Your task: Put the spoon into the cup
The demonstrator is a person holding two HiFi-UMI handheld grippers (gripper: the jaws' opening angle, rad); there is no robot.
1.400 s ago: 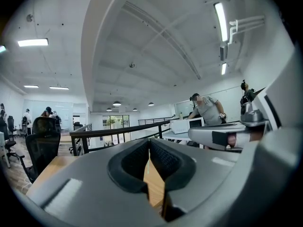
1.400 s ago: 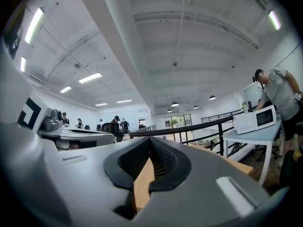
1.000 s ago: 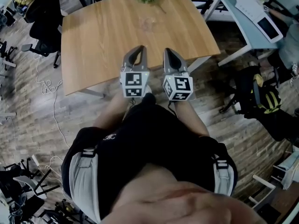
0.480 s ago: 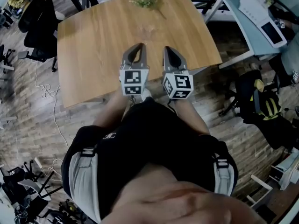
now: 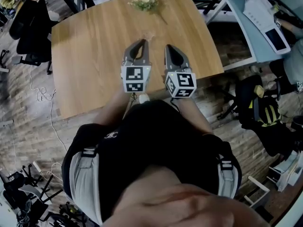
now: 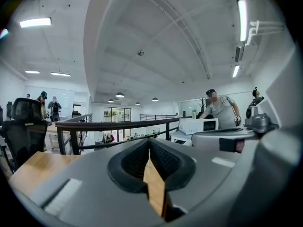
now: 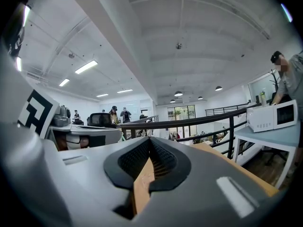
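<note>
Both grippers are held side by side over the near part of a wooden table (image 5: 90, 56) in the head view. My left gripper (image 5: 137, 45) is shut with nothing between its jaws, and the left gripper view shows the pads closed (image 6: 149, 144). My right gripper (image 5: 171, 49) is shut and empty too, with its pads meeting (image 7: 150, 144). A faint clear shape, perhaps a glass cup (image 5: 146, 28), stands on the table just beyond the fingertips. I cannot make out a spoon in any view.
A small bunch of flowers (image 5: 144, 1) lies at the table's far edge. Black office chairs (image 5: 31, 30) stand to the left, a light desk with a device (image 5: 265, 18) to the right, and a bag (image 5: 262, 110) and cables lie on the floor. People stand in the distance.
The table has slid closer and lower in the head view. Both grippers now reach further over it, still shut and side by side.
</note>
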